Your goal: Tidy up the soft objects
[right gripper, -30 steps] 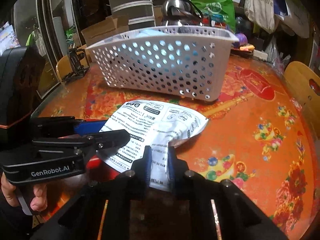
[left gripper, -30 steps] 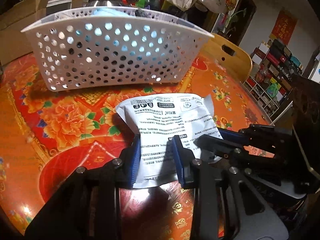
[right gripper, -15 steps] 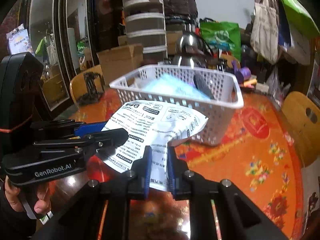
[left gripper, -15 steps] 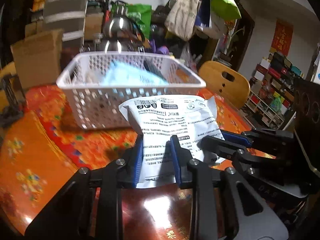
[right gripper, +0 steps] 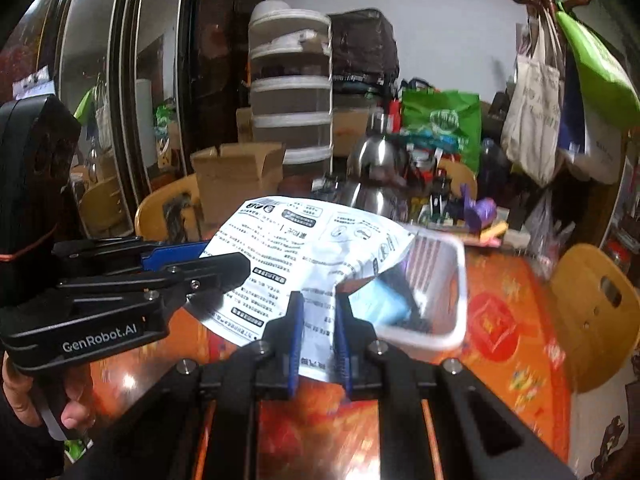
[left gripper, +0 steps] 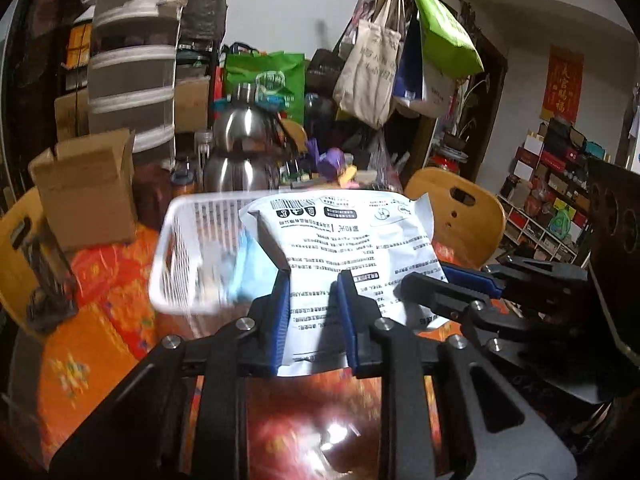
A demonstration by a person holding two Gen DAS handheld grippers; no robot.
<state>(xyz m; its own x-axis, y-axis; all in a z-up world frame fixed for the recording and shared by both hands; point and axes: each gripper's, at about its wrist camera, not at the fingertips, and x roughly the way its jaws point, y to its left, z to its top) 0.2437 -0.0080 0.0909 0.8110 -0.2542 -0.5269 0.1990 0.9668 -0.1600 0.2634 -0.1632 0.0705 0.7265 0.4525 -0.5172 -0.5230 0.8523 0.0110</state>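
The white printed pouch [left gripper: 344, 248] hangs in the air above the table, gripped from two sides at once, its top edge lifted in front of the white perforated basket [left gripper: 180, 240]. From the left wrist view the pouch covers the basket's right half; from the right wrist view its far corner overlaps the basket's near-left rim [right gripper: 452, 280]. Inside the basket lies something pale blue [left gripper: 248, 268] (too blurred to name) beside a dark item seen from the right side.

The left gripper [left gripper: 314, 312] has its blue-padded jaws clenched on the pouch's lower edge, the plastic bunched between them. The right gripper [right gripper: 319, 334] grasps the same pouch lower down on its own side — jaws drawn close with a narrow strip of the pouch pinched between. Each gripper shows in the other's camera, the left one with a hand [right gripper: 24, 396] wrapped around its handle.

Below is the table [right gripper: 508, 320], covered in an orange-red floral cloth. Behind the basket stand steel kettles [left gripper: 240, 152], a cardboard box [left gripper: 86, 192] and a green bag [left gripper: 272, 80]; a wooden chair [left gripper: 460, 216] sits at the table's right side — tote bags [left gripper: 372, 68] hang above it.
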